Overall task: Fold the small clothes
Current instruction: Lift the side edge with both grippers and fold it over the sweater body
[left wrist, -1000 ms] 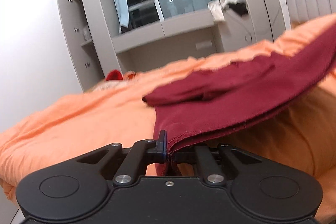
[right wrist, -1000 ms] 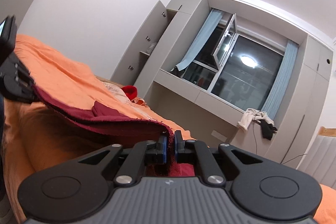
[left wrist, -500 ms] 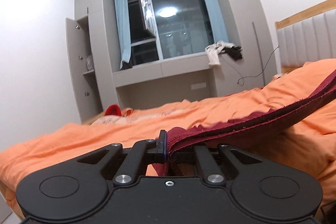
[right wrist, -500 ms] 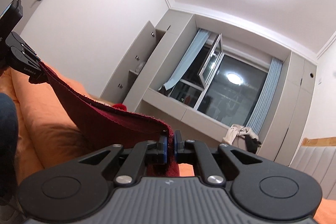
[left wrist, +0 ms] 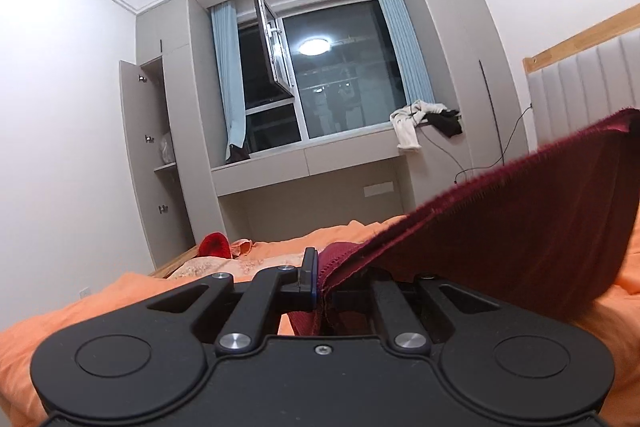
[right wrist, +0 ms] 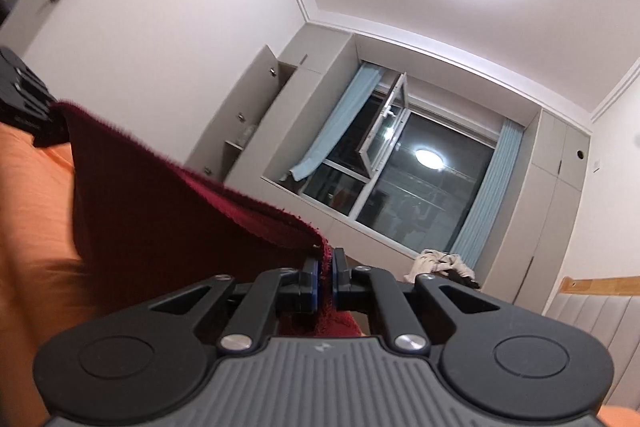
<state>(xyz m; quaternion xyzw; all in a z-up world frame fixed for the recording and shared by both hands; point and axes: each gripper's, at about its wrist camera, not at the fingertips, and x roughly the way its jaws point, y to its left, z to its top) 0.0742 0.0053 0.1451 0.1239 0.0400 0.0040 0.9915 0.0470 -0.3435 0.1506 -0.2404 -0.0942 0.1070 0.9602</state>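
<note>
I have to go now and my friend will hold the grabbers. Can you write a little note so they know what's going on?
Left gripper: shut on one corner of the dark red cloth.
Right gripper: shut on another corner of it.
The cloth hangs stretched between both grippers, lifted above the orange bed cover.
Done: cloth picked up by two corners.
Left: no fold shows yet; lay it flat and fold it.

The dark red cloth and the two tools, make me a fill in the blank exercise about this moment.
1. Both tools are ____ on the dark red cloth.
2. The cloth hangs stretched between the left tool and the ____ tool.
3. The bedding below is ____ in colour.
4. The window behind has light ____ curtains.

Missing words: shut; right; orange; blue
</note>
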